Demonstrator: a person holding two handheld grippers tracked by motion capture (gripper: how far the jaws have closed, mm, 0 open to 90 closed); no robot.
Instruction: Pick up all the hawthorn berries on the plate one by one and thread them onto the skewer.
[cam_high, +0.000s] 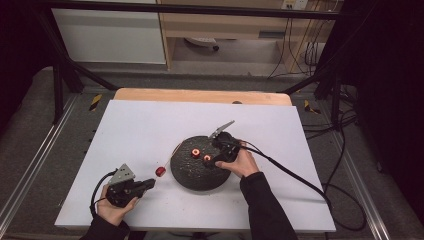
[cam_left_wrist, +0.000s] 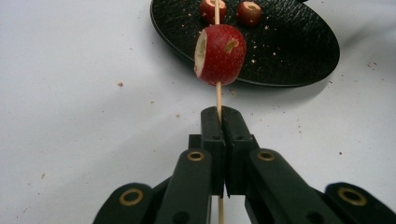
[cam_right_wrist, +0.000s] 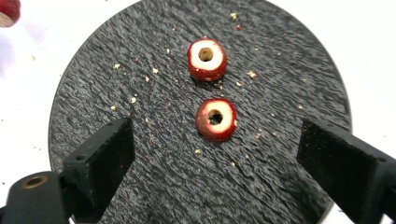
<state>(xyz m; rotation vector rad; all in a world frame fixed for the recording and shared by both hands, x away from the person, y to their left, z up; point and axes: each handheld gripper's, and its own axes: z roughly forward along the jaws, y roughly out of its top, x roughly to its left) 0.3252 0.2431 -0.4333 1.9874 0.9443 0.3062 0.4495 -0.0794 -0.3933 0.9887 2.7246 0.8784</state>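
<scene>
With the left tool (cam_left_wrist: 219, 114) pinching the skewer (cam_left_wrist: 217, 95) steady at lower left, we centre the spread right tool (cam_right_wrist: 215, 144) over the nearer fruit piece (cam_right_wrist: 215, 119) on the black plate (cam_right_wrist: 93, 93), then close gently.

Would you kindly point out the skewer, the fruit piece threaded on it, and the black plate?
skewer (cam_left_wrist: 218, 94), left gripper view, bare stick below the fruit.
fruit piece (cam_left_wrist: 222, 55), left gripper view, middle of its red skin.
black plate (cam_right_wrist: 93, 74), right gripper view, bare surface left of the rings.
</scene>
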